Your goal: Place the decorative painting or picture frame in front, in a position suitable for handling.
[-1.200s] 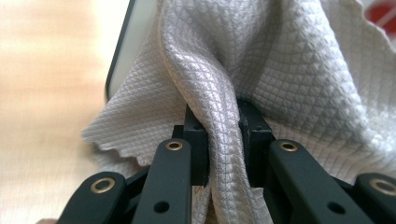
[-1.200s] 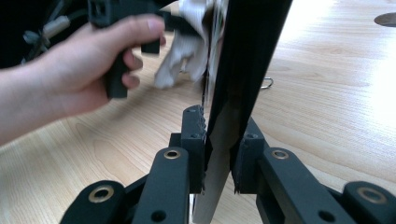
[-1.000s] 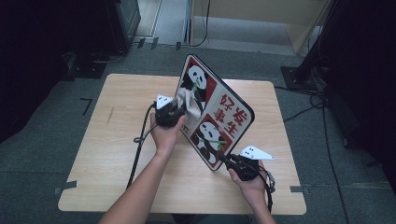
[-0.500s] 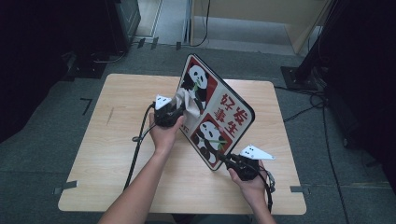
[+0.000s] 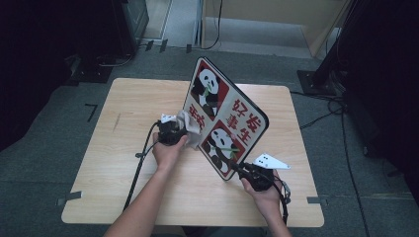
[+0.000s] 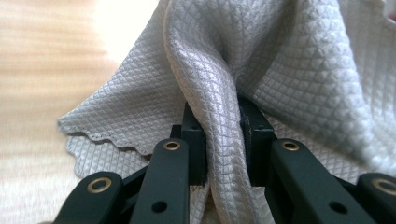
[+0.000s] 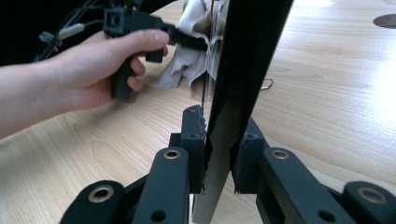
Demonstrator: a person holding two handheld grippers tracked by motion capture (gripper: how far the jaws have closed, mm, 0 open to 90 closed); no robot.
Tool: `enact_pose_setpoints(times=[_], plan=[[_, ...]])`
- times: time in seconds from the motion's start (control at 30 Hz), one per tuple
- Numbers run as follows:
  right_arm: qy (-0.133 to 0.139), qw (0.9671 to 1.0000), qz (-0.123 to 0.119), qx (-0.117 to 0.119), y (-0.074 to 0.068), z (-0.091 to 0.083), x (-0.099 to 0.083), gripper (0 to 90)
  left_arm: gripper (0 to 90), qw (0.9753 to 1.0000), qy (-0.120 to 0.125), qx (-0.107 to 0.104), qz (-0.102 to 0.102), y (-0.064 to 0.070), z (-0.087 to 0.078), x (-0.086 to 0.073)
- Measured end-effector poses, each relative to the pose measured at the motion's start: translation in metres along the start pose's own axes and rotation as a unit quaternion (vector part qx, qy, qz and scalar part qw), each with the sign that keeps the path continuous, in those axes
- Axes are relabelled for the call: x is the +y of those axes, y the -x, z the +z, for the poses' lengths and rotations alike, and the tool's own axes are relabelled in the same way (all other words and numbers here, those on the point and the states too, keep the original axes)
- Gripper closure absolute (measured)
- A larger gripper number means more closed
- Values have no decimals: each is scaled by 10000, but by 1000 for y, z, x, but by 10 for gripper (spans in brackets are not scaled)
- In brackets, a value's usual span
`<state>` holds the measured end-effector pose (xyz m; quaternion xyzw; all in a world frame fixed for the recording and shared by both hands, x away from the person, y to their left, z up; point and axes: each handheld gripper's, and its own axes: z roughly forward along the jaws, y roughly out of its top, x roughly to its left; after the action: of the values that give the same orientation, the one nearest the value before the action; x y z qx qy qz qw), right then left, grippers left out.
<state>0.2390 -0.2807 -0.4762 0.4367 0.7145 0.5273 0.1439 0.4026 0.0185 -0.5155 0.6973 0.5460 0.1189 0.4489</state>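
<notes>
**Wiping the panda board while it is held on edge**

While the left gripper (image 6: pixel 219 140) has its two black jaws pinched tight on a bunched fold of the grey cloth (image 6: pixel 289 79), the free part of that cloth is pressed against the printed face of the panda board (image 5: pixel 225 123). In the high view the left gripper (image 5: pixel 173 132) sits at the board's lower left side, with the cloth (image 5: pixel 190 126) spread between it and the red-and-white picture. The right gripper (image 7: pixel 219 154) is clamped on the board's thin edge (image 7: pixel 243 70), one jaw on each face, and in the high view the right gripper (image 5: pixel 247 174) grips the board at its near bottom corner. The board stands tilted on that corner above the wooden table (image 5: pixel 123 163) (its dark back faces away to the right).

This looks like the wiping step, mid-stroke, with one hand steadying and the other cleaning. The cloth covers just the left-hand characters near the lower panda, so much of the face appears left to do.

The next move calls for the left gripper to drag the cloth across the face with steady pressure, keeping its pinch so the fold does not slip out. The right gripper must hold firm against that push, since a thin edge held at one corner could twist or pivot.
</notes>
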Motion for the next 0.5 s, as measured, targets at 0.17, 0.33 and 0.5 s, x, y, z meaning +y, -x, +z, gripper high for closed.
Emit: enact_pose_setpoints(times=[0.17,0.33,0.5], plan=[[-10,10000,-8,0,0,0,0,785,756,9990,220,-356,175,7,-8,1],[4,10000,9,17,0,0,0,786,742,9919,800,-805,578,35,-28,22],[7,10000,23,16,0,0,0,786,735,9835,1053,-991,1091,61,-41,31]])
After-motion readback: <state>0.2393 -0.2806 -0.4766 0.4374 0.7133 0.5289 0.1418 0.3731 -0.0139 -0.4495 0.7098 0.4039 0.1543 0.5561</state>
